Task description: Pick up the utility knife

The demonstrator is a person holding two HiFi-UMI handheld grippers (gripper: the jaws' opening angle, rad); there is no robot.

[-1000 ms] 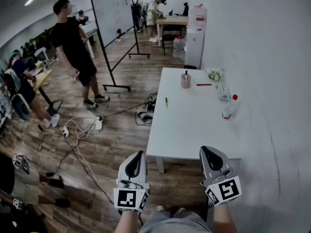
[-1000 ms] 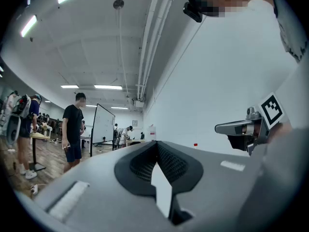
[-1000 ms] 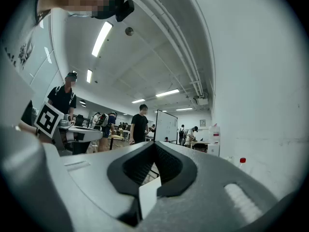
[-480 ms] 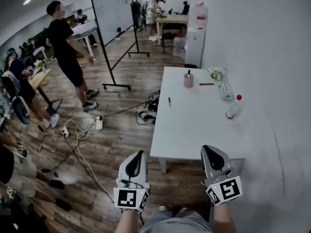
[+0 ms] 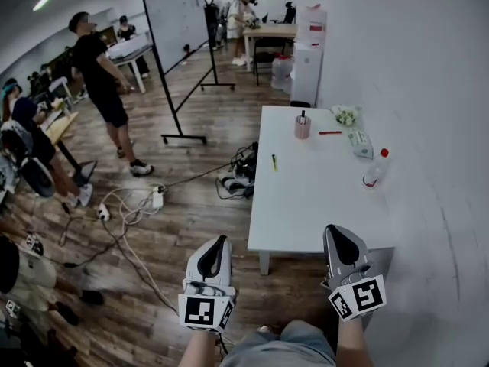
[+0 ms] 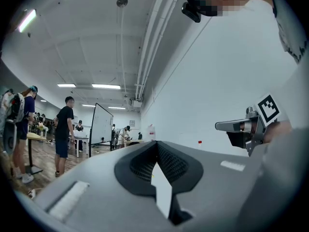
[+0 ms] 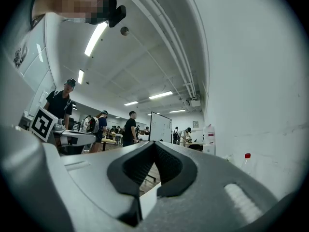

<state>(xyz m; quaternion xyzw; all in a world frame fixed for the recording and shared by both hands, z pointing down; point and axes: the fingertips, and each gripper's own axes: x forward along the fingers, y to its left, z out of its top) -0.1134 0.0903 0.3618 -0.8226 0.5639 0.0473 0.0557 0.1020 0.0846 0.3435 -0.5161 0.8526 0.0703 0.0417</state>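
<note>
A white table (image 5: 321, 197) stands ahead against the right wall. On it, near its left edge, lies a small yellow-and-black tool (image 5: 273, 162), most likely the utility knife. Both grippers hover short of the table's near edge, well away from the tool. My left gripper (image 5: 215, 249) is over the wood floor to the table's left, jaws together with nothing in them; it also shows in its own view (image 6: 157, 144). My right gripper (image 5: 339, 240) is over the table's near corner, shut and empty, and shows in its own view (image 7: 154, 143).
On the table's far end stand a pink pen cup (image 5: 302, 127), a red pen (image 5: 330, 132), a tissue pack (image 5: 361, 142) and a red-capped bottle (image 5: 374, 170). Cables and a power strip (image 5: 157, 197) lie on the floor at left. A whiteboard (image 5: 177, 21) and people (image 5: 95, 75) stand beyond.
The table has slid rightwards and slightly closer in the head view as both grippers move forward. The person in black has stepped further to the left.
</note>
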